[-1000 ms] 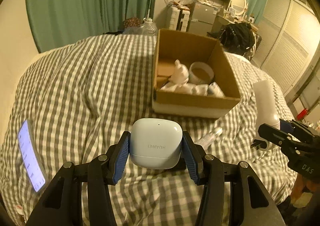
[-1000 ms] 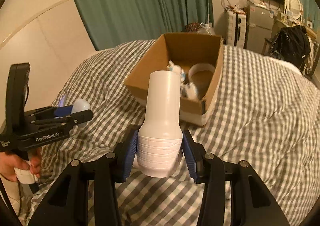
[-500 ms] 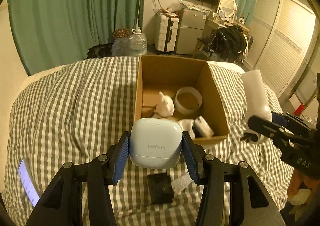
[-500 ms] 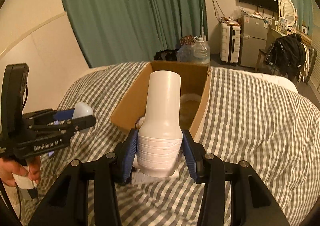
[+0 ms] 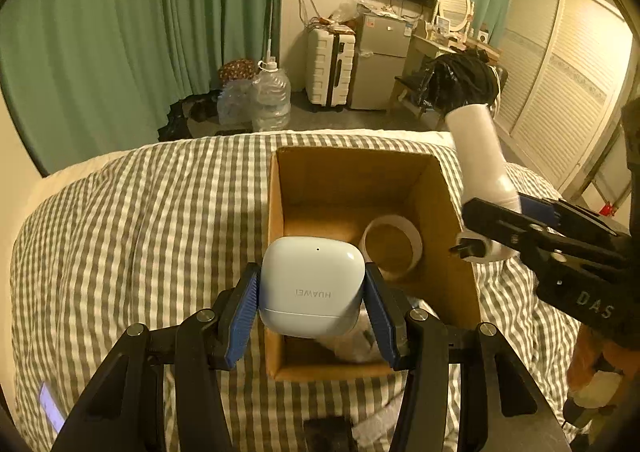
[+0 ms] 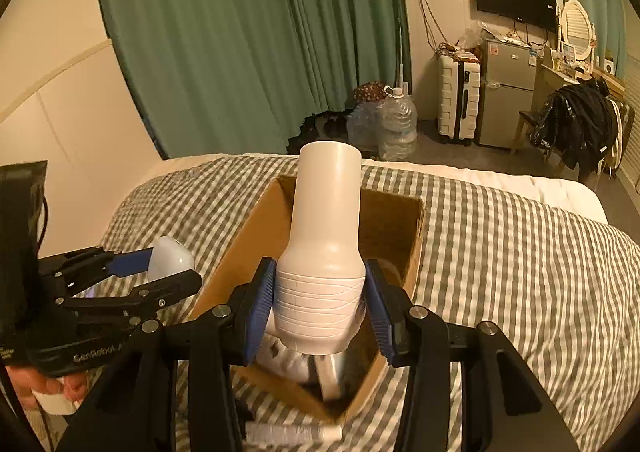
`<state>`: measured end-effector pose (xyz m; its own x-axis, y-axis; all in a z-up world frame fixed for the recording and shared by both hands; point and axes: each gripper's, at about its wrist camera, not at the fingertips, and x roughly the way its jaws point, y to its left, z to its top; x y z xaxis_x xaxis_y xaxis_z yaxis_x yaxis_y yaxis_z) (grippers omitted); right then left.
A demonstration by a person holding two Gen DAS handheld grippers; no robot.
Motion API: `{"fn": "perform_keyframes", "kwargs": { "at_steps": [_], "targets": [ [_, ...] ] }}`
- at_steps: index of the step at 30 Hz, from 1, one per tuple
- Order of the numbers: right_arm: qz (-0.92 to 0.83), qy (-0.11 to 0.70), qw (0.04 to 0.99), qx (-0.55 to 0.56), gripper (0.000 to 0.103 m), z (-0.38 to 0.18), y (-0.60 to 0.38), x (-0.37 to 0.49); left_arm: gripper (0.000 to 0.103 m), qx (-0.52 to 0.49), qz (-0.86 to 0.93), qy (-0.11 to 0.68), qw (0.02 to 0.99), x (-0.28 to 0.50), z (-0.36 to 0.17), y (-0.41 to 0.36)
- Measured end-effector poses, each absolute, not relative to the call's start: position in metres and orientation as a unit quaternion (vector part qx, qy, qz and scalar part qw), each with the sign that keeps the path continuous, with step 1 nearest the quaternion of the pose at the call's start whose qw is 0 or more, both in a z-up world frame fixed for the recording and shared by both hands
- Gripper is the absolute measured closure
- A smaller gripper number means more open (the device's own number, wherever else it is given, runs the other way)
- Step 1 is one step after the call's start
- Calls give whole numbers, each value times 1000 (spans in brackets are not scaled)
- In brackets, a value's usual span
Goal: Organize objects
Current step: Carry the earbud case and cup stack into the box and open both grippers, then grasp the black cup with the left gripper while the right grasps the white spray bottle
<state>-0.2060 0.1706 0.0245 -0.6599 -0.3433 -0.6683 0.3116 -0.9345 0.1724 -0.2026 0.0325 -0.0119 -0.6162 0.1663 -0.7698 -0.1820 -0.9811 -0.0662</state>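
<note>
My left gripper (image 5: pixel 312 300) is shut on a pale blue earbud case (image 5: pixel 312 290), held over the near end of an open cardboard box (image 5: pixel 448 212) on the checked bedspread (image 5: pixel 140 236). Inside the box lies a white tape roll (image 5: pixel 414 240) and some white items half hidden under the case. My right gripper (image 6: pixel 320 300) is shut on the ribbed base of a white bottle (image 6: pixel 326 220), held above the same box (image 6: pixel 412 236). From the left wrist view that bottle (image 5: pixel 478 156) hangs at the box's right wall. The earbud case (image 6: pixel 170 258) shows left of the box in the right wrist view.
A lit phone (image 5: pixel 50 408) lies on the bed at the near left, and a dark object (image 5: pixel 328 434) and a clear wrapper (image 6: pixel 292 432) lie just before the box. Beyond the bed stand water jugs (image 5: pixel 270 92), a white suitcase (image 5: pixel 330 68) and a small fridge (image 5: pixel 382 56).
Both grippers have travelled forward and slightly up over the bed, from in front of the box to above it, each keeping its hold. The box now fills the view beneath them.
</note>
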Motion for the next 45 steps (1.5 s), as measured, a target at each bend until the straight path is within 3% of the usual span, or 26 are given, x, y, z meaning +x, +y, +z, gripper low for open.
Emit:
{"fn": "perform_keyframes", "kwargs": {
  "at_steps": [8,22,24,25,26,27,32,45],
  "targets": [
    [-899,-19,164,406,59,0,159,-256,51,-451,886,5,106,-232,-45,37],
    [-887,-47,164,430,58,-27,159,-271,49,-461,880,13,117,-238,-65,46],
    [-889,-54,166,424,58,-22,162,-268,43,-458,881,11,119,-235,-60,48],
    [-890,-57,166,420,56,-18,164,-267,32,-452,884,12,119,-232,-55,47],
    [-892,-60,167,415,49,-14,166,-265,21,-446,887,15,115,-230,-50,47],
    [-895,-62,166,409,42,-8,167,-262,18,-440,891,18,112,-227,-46,45],
    [-907,-73,155,385,41,20,184,-243,10,-425,900,27,91,-211,-22,34],
    [-911,-82,127,384,40,38,224,-172,10,-411,911,11,26,-139,-6,-2]
  ]
}}
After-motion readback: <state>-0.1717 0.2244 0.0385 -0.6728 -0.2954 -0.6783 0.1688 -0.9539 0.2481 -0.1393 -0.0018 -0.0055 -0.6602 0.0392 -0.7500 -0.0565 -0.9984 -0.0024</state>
